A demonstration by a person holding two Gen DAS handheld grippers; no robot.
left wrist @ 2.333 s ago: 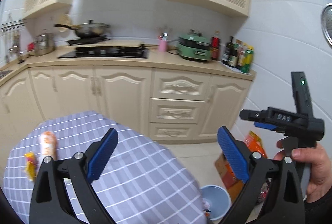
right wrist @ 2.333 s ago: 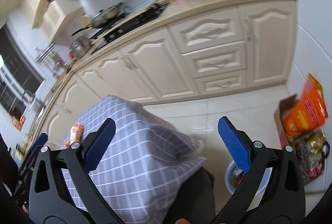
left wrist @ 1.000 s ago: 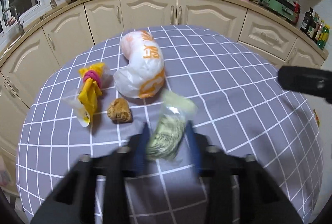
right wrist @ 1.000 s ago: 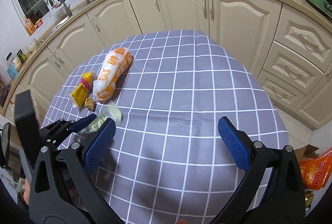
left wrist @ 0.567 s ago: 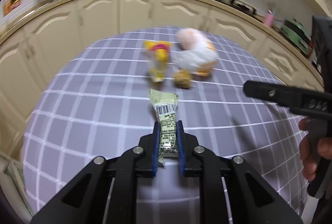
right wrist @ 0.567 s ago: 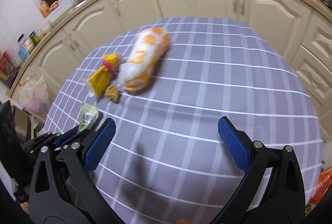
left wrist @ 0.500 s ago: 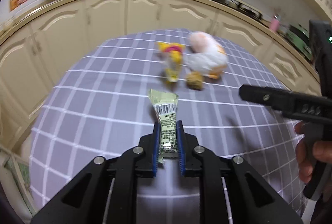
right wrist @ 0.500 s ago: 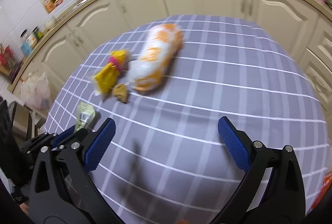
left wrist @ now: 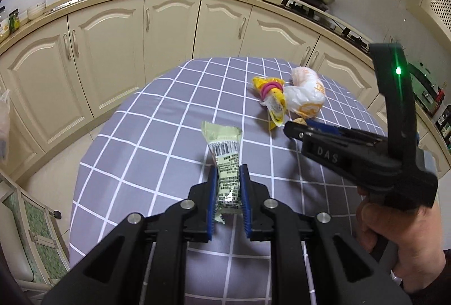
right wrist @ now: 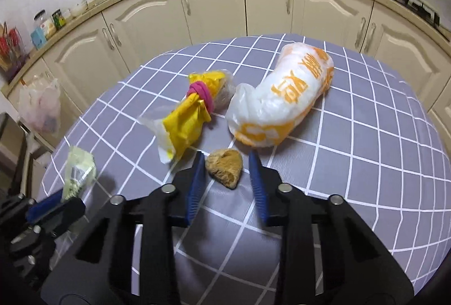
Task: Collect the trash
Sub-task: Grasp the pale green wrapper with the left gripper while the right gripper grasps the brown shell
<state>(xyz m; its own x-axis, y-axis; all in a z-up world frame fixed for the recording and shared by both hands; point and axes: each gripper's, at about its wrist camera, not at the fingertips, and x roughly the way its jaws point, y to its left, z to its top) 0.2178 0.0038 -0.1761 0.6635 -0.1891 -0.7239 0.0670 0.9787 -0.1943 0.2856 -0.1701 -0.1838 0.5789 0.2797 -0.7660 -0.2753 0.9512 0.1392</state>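
Over the round table with its grey checked cloth (right wrist: 366, 135), the left gripper (left wrist: 227, 192) clamps a pale green barcoded snack wrapper (left wrist: 225, 161), lifted for disposal. The right gripper (right wrist: 227, 180), its jaws just closing, brackets a crumpled brown paper wad (right wrist: 224, 171) without yet pressing it. A yellow bag tied with a pink band (right wrist: 194, 113) and a white-and-orange plastic bag (right wrist: 284, 96) lie just beyond, awaiting collection.

Green wrapper (left wrist: 225, 164) lower end hidden between the left gripper (left wrist: 227, 193) pads. Brown lump (right wrist: 224, 171) in left view almost fully behind the right gripper (right wrist: 227, 186). Whether its pads touch the lump: can't tell. White bag (right wrist: 282, 99) print unreadable.
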